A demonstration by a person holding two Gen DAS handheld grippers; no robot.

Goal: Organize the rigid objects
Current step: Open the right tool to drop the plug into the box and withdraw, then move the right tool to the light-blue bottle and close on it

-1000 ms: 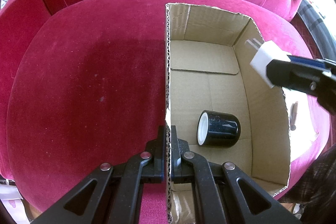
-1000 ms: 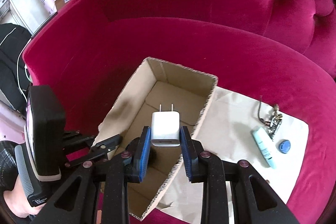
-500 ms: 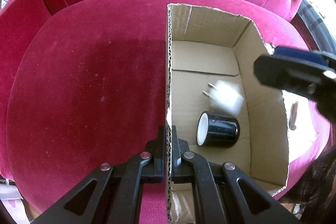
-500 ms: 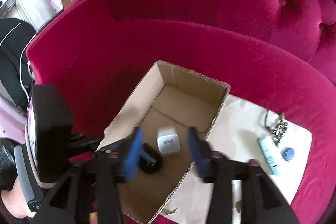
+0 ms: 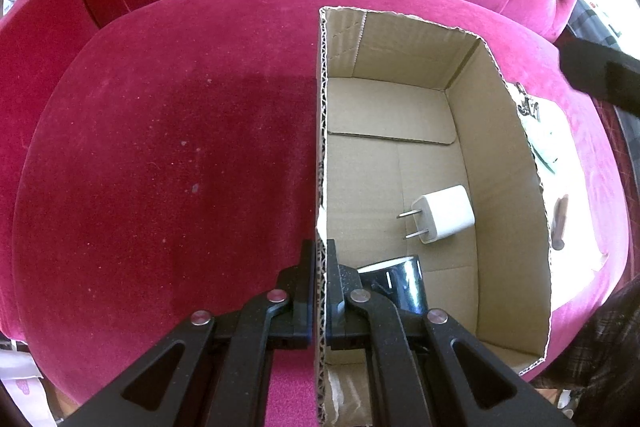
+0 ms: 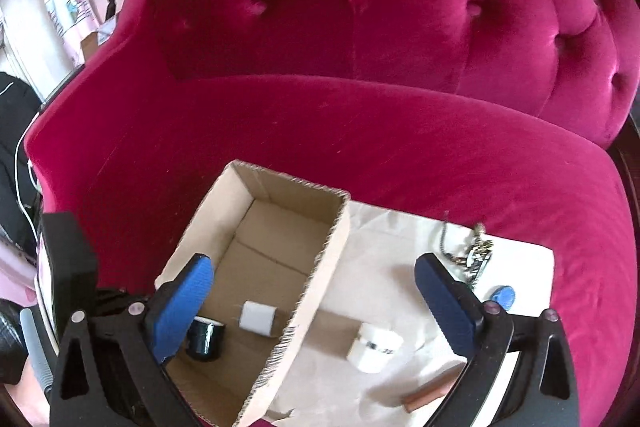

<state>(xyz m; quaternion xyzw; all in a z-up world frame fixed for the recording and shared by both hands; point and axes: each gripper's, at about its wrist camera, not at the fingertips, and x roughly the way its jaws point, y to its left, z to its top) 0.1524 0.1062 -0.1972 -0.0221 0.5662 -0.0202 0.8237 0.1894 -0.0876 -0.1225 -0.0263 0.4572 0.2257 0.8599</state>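
Left gripper (image 5: 319,291): clamped on box wall (image 5: 321,147) | right gripper (image 6: 314,307): opening, empty | white jar (image 6: 374,346): between its jaws, nearest.

We are counting one open brown cardboard box (image 6: 320,267) on the left, holding two things: one white cube-shaped plug charger (image 5: 444,213) and one black glossy cylindrical jar (image 5: 400,287) nearer. On the right we are seeing one white round jar (image 6: 374,347), one blue round cap (image 6: 503,297), one brown stick (image 6: 430,389) and one metal chain (image 6: 474,253).
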